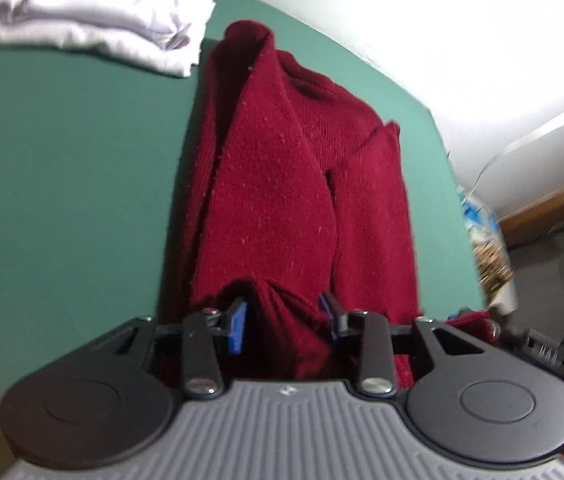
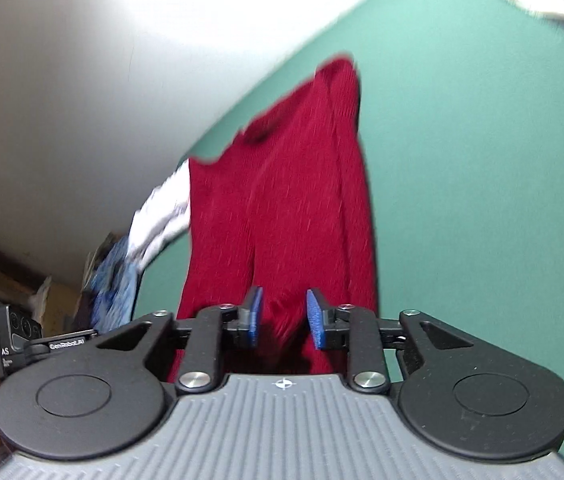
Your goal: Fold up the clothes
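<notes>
The sweater [image 1: 282, 184] is deep red, a plain knit flecked with pale lint. The tabletop [image 1: 62, 184] is flat green with no pattern. The folded cloth [image 1: 94, 12] is pale lilac-white, plain. The wall [image 1: 461, 20] is white. Each gripper [image 1: 282, 316] [image 2: 283, 318] is black with blue pads [image 1: 238, 324] and a grey ribbed body. A blurred blue-and-white heap [image 2: 114, 280] lies at the tabletop's edge in the right wrist view.

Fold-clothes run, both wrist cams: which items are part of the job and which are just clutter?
In the job:
- red knit sweater on the green table
- left gripper, right gripper, sweater fabric between the jaws of each

Lying about:
- folded white garment
- blue patterned cloth at the table edge
</notes>
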{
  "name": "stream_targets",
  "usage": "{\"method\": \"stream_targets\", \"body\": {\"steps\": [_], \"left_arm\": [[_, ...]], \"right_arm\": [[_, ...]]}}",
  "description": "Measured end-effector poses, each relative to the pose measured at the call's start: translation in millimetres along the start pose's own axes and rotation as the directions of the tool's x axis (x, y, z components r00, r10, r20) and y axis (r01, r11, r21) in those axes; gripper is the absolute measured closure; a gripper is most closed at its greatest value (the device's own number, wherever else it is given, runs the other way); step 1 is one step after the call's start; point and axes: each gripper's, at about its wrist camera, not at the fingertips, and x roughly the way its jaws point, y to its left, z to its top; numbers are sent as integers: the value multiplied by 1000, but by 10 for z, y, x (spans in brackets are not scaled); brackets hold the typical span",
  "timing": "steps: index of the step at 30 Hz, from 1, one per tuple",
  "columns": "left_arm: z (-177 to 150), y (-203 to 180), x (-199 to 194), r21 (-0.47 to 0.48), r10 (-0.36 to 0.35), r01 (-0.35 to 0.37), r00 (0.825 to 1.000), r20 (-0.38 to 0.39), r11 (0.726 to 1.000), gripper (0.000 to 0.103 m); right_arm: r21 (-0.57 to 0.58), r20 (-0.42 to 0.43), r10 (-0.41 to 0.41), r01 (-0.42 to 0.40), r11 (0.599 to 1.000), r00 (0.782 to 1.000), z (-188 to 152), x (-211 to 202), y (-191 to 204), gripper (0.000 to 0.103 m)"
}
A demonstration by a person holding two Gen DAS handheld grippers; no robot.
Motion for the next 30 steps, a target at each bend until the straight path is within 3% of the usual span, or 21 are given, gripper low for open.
{"method": "stream_targets", "body": {"steps": [4, 5, 7, 10, 15, 17, 18, 20, 21, 22, 23, 25, 28, 30], "left_arm": [[88, 62, -335, 31, -3, -1, 991, 135, 1000, 26], [93, 85, -413, 43, -8, 1, 988, 153, 999, 24], [75, 113, -531, 80, -2, -13, 983, 183, 997, 24], [-57, 97, -466, 171, 60, -92, 981, 183, 981, 22], [-226, 134, -35, 210, 81, -92, 995, 61, 973, 22], [-290, 55, 101, 241, 110, -120, 992, 54, 963, 22], [-322, 16, 167, 257, 125, -135, 991, 52, 957, 23], [-400, -60, 251, 289, 161, -169, 986, 50, 942, 39], [-448, -94, 248, 307, 179, -191, 982, 67, 932, 41], [-496, -127, 244, 324, 194, -211, 977, 84, 922, 49], [-533, -143, 207, 328, 190, -210, 977, 91, 921, 64], [-604, -177, 107, 331, 195, -221, 975, 109, 918, 77], [-737, -193, -147, 320, 191, -224, 973, 132, 921, 86], [-844, -156, -227, 307, 205, -234, 971, 124, 922, 86]], "right_arm": [[-105, 109, -11, 22, 994, 994, -52, -282, 116, 64], [-153, 127, -18, 37, 988, 992, -88, -342, 160, 65], [-271, 143, -49, 86, 959, 988, -227, -393, 286, 66], [-416, 145, -140, 189, 889, 979, -471, -329, 432, 66], [-481, 172, -254, 306, 821, 952, -614, -13, 470, 65], [-503, 180, -271, 325, 800, 946, -606, 92, 472, 64], [-515, 176, -273, 325, 793, 946, -594, 149, 470, 64], [-538, 160, -260, 305, 786, 952, -572, 279, 489, 64], [-548, 153, -255, 297, 782, 955, -587, 316, 490, 66], [-550, 154, -253, 296, 781, 955, -590, 329, 495, 72], [-549, 160, -252, 298, 781, 954, -584, 333, 505, 90], [-545, 171, -249, 302, 782, 953, -572, 340, 525, 94], [-510, 214, -229, 309, 803, 950, -512, 300, 527, 94], [-475, 232, -221, 308, 824, 947, -455, 293, 489, 94]]}}
